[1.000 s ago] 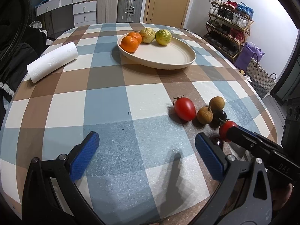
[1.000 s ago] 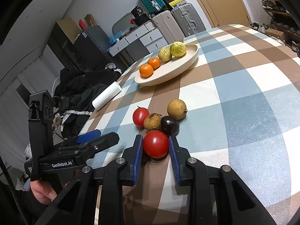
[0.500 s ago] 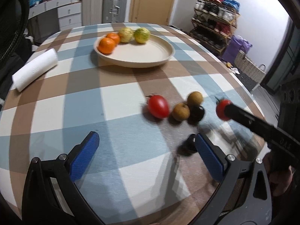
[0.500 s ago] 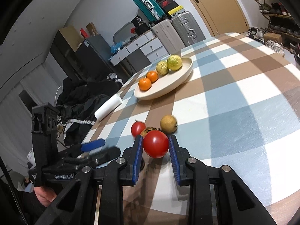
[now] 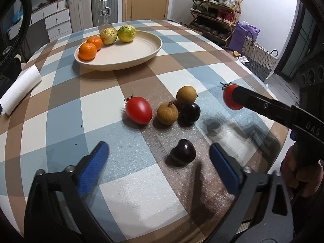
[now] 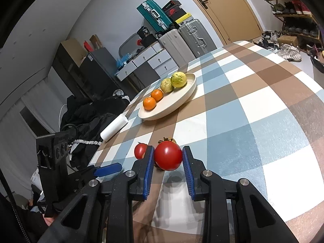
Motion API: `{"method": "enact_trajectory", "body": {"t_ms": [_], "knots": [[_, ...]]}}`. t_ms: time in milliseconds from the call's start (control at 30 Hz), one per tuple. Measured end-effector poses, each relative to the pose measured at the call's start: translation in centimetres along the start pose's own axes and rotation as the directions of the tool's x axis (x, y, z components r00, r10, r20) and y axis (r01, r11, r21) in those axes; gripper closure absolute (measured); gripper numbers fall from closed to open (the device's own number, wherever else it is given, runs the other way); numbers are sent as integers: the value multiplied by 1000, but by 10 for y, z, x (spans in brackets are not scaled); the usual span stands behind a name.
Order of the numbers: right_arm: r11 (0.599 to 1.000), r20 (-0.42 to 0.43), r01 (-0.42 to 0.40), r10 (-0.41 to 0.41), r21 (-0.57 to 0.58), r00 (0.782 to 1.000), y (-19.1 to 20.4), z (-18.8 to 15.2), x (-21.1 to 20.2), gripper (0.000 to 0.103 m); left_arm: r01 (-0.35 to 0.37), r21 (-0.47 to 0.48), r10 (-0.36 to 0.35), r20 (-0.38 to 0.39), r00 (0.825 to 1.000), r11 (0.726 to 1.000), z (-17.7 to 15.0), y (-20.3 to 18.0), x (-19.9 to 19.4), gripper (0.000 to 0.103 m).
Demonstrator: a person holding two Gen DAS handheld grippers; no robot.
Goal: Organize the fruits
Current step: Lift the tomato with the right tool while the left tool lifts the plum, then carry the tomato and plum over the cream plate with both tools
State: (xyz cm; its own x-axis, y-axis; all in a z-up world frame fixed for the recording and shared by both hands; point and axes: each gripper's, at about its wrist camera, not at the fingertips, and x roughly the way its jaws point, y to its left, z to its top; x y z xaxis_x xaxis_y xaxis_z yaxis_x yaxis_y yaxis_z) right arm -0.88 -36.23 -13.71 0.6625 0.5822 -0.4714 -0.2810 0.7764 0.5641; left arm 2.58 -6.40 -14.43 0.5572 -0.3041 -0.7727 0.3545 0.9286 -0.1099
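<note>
My right gripper (image 6: 168,162) is shut on a round red tomato (image 6: 168,156) and holds it above the table; the tomato also shows in the left wrist view (image 5: 229,99). My left gripper (image 5: 158,162) is open and empty, low over the table, with a dark plum (image 5: 183,152) between its fingers. Beyond it lie an oval red tomato (image 5: 138,110), two brown fruits (image 5: 167,113) (image 5: 186,94) and a second dark plum (image 5: 190,112). A cream plate (image 5: 129,58) at the far side holds two oranges (image 5: 87,51) and two yellow-green fruits (image 5: 126,33).
A white paper roll (image 5: 19,90) lies at the table's left edge. The checked tablecloth (image 5: 66,109) covers a round table. Suitcases, drawers and a shoe rack stand behind; a wicker basket (image 5: 259,57) is on the floor to the right.
My right gripper has lifted the round tomato higher off the table. My left gripper has moved forward and right, so the dark plum now lies between its fingers.
</note>
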Motion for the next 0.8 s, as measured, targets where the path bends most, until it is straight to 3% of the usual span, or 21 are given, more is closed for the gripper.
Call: {"method": "enact_trajectory", "body": {"t_ms": [100,367,467,600,800], "knots": [[1000,0,1,-1,5,1000,-1,-1,0,74,-19,11,20,-9,1000,1000,-1,0,1,26],[1000,-2,20,-20,22,1000,-5,-4,0,74,84,14,-83,-29,996,996,-1,-3,1,60],[1000,-6,24,-24,19,1000,-5,-6,1,74,156,-2,-156,-61,986,988,2,-4,1,81],[1000,-7,26,-26,17,1000,-6,-5,1,74,167,-12,-167,-64,984,986,2,-3,-1,81],[1000,-10,11,-11,-1,1000,-1,1,8,74,239,-59,-242,-55,969,969,14,8,-9,81]]}}
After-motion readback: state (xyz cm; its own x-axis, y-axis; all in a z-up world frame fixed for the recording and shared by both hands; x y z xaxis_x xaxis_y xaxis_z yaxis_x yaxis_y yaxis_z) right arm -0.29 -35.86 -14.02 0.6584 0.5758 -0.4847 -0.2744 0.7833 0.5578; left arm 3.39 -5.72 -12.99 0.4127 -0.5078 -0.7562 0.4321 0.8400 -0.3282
